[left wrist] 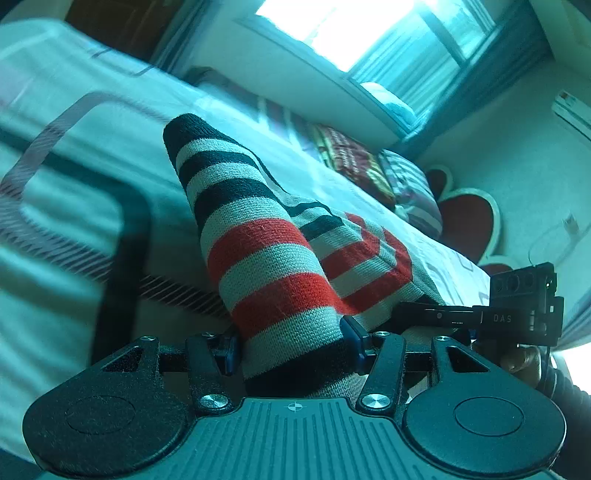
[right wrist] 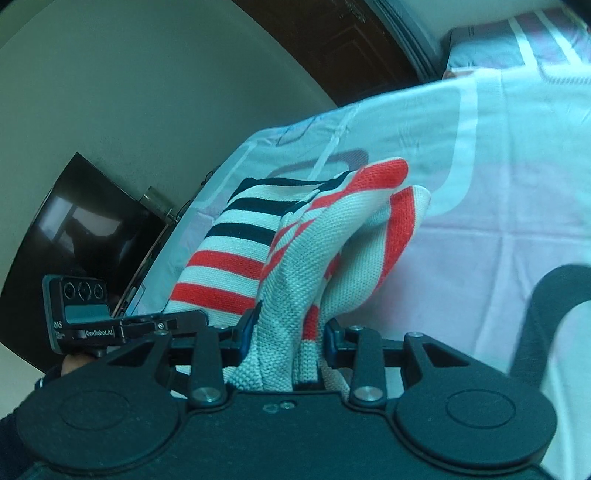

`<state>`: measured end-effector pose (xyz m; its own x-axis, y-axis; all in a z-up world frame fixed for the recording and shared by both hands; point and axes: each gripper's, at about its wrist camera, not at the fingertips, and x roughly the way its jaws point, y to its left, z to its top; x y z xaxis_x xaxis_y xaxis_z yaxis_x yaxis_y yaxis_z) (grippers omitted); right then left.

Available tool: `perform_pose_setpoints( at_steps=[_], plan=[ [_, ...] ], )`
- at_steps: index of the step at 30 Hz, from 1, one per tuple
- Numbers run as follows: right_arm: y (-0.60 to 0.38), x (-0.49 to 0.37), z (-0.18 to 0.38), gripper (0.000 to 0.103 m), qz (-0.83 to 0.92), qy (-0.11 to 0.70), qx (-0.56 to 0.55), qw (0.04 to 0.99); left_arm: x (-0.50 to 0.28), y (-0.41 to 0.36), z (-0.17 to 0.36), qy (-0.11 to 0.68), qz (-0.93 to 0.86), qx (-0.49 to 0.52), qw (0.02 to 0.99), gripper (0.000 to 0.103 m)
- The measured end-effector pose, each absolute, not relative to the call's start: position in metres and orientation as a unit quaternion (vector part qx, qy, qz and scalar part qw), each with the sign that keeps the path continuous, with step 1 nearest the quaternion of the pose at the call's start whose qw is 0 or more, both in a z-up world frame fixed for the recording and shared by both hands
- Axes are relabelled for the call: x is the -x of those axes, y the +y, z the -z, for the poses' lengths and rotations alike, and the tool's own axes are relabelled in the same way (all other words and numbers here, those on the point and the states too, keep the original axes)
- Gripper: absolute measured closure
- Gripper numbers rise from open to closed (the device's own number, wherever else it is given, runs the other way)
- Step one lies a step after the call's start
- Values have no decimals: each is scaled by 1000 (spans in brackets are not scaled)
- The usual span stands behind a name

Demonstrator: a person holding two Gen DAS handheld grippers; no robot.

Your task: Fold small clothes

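Observation:
A small knit garment with red, black and pale grey stripes (left wrist: 266,251) hangs between both grippers above a bed. My left gripper (left wrist: 291,350) is shut on one bunched end of it; the cloth rises from the jaws and drapes away to the right. My right gripper (right wrist: 288,336) is shut on the other end (right wrist: 314,258), where folded layers stick up from the jaws. The right gripper's body shows at the right of the left wrist view (left wrist: 524,306), and the left gripper's body at the left of the right wrist view (right wrist: 85,314).
A bed with a pale patterned sheet (left wrist: 74,184) lies under the garment. Patterned pillows (left wrist: 354,162) and a red heart-shaped cushion (left wrist: 465,225) sit at its far end under a window (left wrist: 354,26). A dark television (right wrist: 74,229) stands by the wall.

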<state>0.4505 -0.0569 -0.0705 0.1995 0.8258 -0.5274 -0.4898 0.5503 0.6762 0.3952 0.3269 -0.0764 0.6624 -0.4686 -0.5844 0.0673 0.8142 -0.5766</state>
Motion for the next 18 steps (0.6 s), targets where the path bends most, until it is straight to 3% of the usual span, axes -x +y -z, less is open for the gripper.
perform_pose_setpoints(
  at_steps=[8,18],
  plan=[
    [-56,-455,118,67,-427,489,-208,732,-373,347,136,355,135,339,860,46],
    [-60,-451,121,67,-395,512,-252,720,-376,347,131,380,125,333,854,45]
  ],
)
